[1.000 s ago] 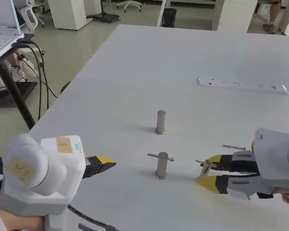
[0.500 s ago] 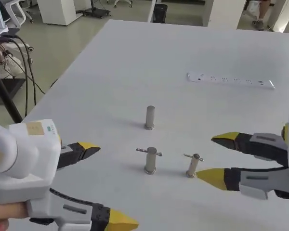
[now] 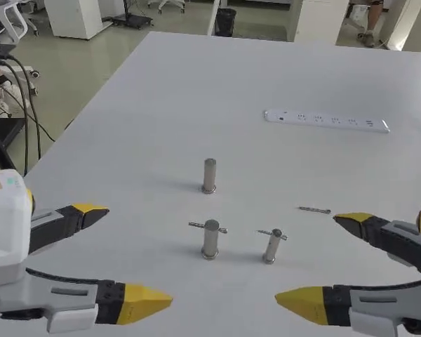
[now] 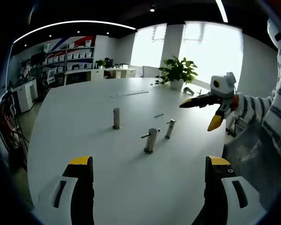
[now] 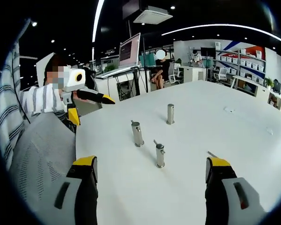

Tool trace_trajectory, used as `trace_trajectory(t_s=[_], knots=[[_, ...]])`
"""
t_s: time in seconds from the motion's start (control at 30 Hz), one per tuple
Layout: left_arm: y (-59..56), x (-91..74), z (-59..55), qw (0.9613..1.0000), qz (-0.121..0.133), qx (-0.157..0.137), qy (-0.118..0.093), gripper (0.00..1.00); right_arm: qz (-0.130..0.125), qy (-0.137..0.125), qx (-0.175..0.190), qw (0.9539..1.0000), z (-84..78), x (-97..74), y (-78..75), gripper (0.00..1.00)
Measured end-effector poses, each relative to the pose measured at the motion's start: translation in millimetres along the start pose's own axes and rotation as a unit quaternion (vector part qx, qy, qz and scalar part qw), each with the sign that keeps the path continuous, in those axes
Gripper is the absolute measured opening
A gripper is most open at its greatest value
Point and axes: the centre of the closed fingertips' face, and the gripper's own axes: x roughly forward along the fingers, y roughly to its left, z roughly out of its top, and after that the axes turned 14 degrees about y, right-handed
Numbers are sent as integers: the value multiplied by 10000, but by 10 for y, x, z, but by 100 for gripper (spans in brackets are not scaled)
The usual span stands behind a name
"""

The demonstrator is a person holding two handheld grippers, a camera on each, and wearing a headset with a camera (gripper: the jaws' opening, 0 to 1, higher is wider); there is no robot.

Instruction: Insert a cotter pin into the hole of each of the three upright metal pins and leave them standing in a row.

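While the left gripper [image 3: 133, 255] and right gripper [image 3: 316, 258] stand spread and empty, pinch the loose cotter pin [image 3: 314, 209] by one end, keeping it level.

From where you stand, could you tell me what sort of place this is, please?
Likely an open-plan lab or office: a large white table with a power strip, wall shelves of bins, and a desk monitor.

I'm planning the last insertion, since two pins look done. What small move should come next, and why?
Probably move the open right gripper over the loose thin metal cotter pin lying flat on the white table and close on it. The far upright cylindrical steel pin carries no cotter pin, while the near-left upright pin and near-right upright pin each carry one.
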Motion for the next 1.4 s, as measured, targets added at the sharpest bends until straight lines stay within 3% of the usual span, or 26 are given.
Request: trace_trajectory(t_s=[0.1, 0.4, 0.63, 0.73, 0.9, 1.17, 1.3, 1.4], knots=[[43, -1, 9, 10000, 43, -16, 17, 99, -286, 85, 78, 9995, -29, 0, -102, 98], [238, 22, 168, 10000, 26, -72, -39, 99, -341, -112, 458, 9983, -5, -96, -209, 98], [523, 171, 381, 9999, 36, 120, -2, 98, -458, -145, 678, 9965, -92, -161, -313, 97], [698, 252, 488, 9999, 139, 23, -100, 91, -564, -133, 767, 9954, -140, -207, -379, 96], [877, 448, 604, 9998, 135, -73, -125, 91, -602, -119, 832, 9946, -200, -264, -382, 96], [952, 721, 826, 9993, 310, 61, -222, 84, -694, -132, 1036, 9921, -264, -381, -415, 95], [977, 940, 953, 9991, 330, 107, -246, 82, -801, -130, 1002, 9917, -254, -472, -449, 95], [974, 1066, 1030, 9983, 433, 331, -184, 82, -835, -155, 1022, 9911, -255, -508, -465, 94]])
